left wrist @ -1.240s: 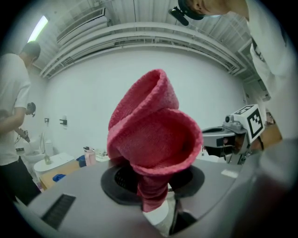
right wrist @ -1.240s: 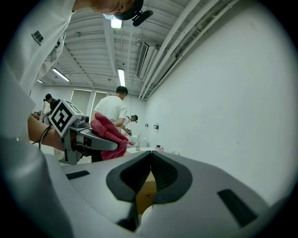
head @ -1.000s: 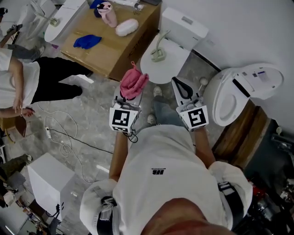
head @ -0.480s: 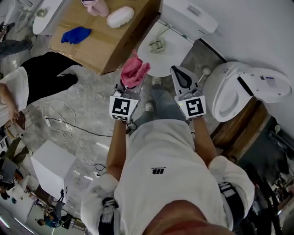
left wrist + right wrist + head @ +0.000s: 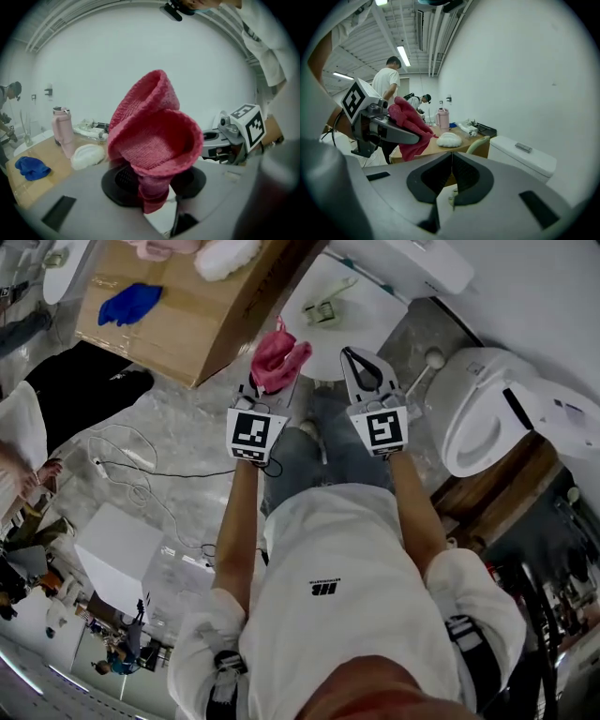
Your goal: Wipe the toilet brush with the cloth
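The step in hand is judged to be the approach: nothing has been wiped yet, and the toilet brush, a pale green thing as far as can be made out, is seen lying on the closed lid of the toilet, ahead of both tongs and untouched. The pink cloth is held bunched in the left tongs, whose jaws are clamped on its lower fold so that the rest stands up above them. The right tongs are closed on nothing, the pads being pressed together, with the brush's curved handle visible just beyond their tips in the right gripper view. The next move is thought to call for the right jaws to be parted and brought down around that handle, so that the brush can be lifted and steadied while the cloth is drawn along it. Both forearms are stretched forward side by side from the person's body, the two tongs being held near each other, roughly parallel and sloped a little downward toward the lid. A cardboard box serving as a worktop stands to the left, well apart from the brush.
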Tool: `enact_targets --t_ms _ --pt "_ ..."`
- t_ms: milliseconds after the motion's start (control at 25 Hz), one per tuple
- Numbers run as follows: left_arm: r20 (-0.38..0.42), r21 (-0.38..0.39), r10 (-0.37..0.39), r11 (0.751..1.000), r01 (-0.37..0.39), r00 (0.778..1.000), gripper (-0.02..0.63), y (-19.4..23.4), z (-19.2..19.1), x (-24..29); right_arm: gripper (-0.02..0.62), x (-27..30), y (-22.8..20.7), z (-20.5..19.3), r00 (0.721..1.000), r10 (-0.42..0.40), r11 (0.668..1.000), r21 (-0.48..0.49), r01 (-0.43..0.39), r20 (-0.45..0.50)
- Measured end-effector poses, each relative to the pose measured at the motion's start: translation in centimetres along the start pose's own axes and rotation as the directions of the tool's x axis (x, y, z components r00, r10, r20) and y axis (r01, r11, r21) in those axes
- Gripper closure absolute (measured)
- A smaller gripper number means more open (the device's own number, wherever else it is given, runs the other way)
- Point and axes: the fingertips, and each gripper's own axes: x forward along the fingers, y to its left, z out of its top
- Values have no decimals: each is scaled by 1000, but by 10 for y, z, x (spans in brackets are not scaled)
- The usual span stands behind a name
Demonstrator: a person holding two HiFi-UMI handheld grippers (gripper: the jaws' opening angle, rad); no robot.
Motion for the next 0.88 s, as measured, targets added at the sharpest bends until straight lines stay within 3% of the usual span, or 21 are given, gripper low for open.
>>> enact_targets --t_ms 400,880 --pt "-81 5 -34 999 34 996 463 23 -66 59 581 58 -19 -65 998 -35 999 18 36 -57" --pt "-128 33 -144 988 149 981 454 43 -140 123 560 116 -33 -146 984 -104 994 0 105 -148"
